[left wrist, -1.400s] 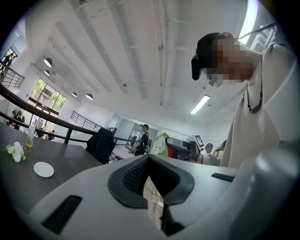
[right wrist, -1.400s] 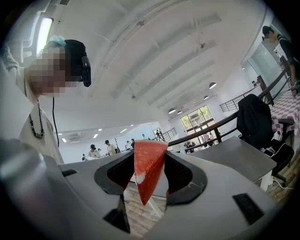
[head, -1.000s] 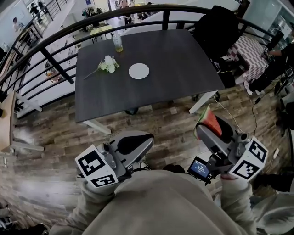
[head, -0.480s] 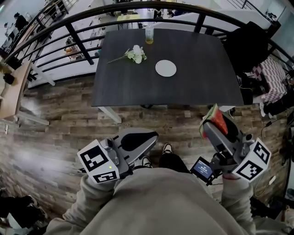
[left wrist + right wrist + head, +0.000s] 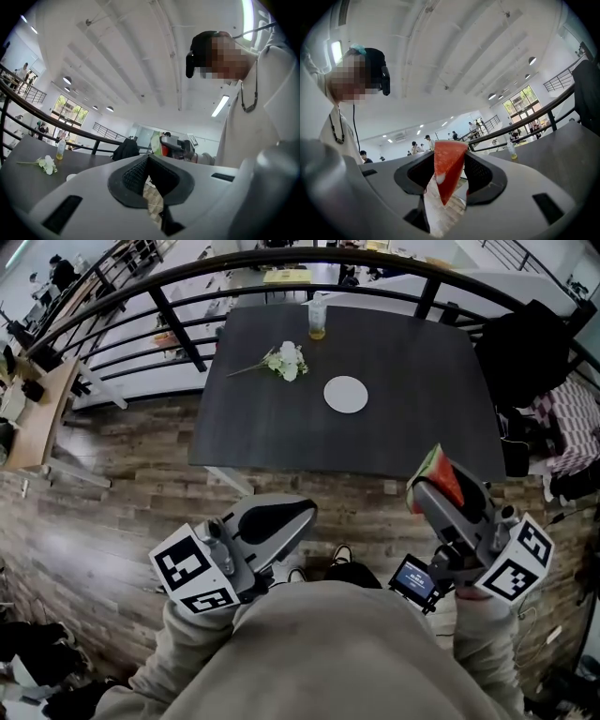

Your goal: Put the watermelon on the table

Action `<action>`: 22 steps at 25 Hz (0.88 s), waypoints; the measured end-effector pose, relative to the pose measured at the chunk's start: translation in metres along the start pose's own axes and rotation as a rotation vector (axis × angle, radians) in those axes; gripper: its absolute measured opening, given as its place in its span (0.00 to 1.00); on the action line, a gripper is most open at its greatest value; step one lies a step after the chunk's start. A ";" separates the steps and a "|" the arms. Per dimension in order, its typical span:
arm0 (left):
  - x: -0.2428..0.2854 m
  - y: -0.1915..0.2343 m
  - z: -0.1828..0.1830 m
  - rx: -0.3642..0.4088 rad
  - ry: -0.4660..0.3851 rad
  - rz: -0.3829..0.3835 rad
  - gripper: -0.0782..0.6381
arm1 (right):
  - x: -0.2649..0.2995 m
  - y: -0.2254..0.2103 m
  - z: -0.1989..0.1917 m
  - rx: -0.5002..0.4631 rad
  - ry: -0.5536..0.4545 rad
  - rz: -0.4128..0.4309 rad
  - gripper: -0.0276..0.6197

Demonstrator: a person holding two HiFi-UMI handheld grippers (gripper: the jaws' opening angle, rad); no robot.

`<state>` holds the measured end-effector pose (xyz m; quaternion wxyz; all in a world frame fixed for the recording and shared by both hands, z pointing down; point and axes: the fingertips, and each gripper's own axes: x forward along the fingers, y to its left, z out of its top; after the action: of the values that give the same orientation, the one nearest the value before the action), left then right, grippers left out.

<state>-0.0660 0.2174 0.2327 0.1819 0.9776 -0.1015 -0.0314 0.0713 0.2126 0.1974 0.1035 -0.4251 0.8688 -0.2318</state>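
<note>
1. On the far left a black railing [image 5: 178, 329] curves round behind the table. It keeps people from falling to the floor below.
2. Next comes the left gripper [image 5: 302, 510]. It is held low, close to the person's body and over the wooden floor. In the left gripper view its two jaws are pressed together at the tip, and nothing is between them. I think it is just kept out of the way, because one gripper is enough for a small slice.
3. The dark table [image 5: 281, 432] stands in front of the person. A little bunch of white flowers [image 5: 286, 362] lies on its left part. A bottle [image 5: 317, 320] with a yellow drink stands at the far edge. A white plate [image 5: 345, 395] sits near the middle, apart from both, with nothing on it.
4. The right gripper [image 5: 424, 491] is squeezing the watermelon [image 5: 437, 474]. It is a red slice with a green rind. In the right gripper view the jaws press on its two flat sides, so it cannot slip out.
5. The watermelon is over the floor, just short of the table's near edge. It is not on the table yet. I think the gripper has to reach forward over the table, maybe to the plate, and then let go.
6. On the far right a black jacket [image 5: 530, 348] hangs over a chair.
</note>
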 end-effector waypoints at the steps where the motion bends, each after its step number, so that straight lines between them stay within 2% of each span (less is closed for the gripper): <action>1: 0.008 -0.001 0.001 0.004 0.000 0.003 0.11 | -0.003 -0.006 0.003 0.003 -0.002 0.004 0.36; 13: 0.093 -0.005 -0.010 0.019 0.063 0.028 0.11 | -0.053 -0.088 0.028 0.048 -0.063 0.007 0.36; 22: 0.137 -0.005 -0.013 0.017 0.096 -0.006 0.11 | -0.089 -0.133 0.036 0.028 -0.086 -0.079 0.36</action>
<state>0.0698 0.1977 0.2398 0.1782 0.9797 -0.0903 0.0157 0.2316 0.2004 0.2301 0.1374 -0.4674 0.8427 -0.2292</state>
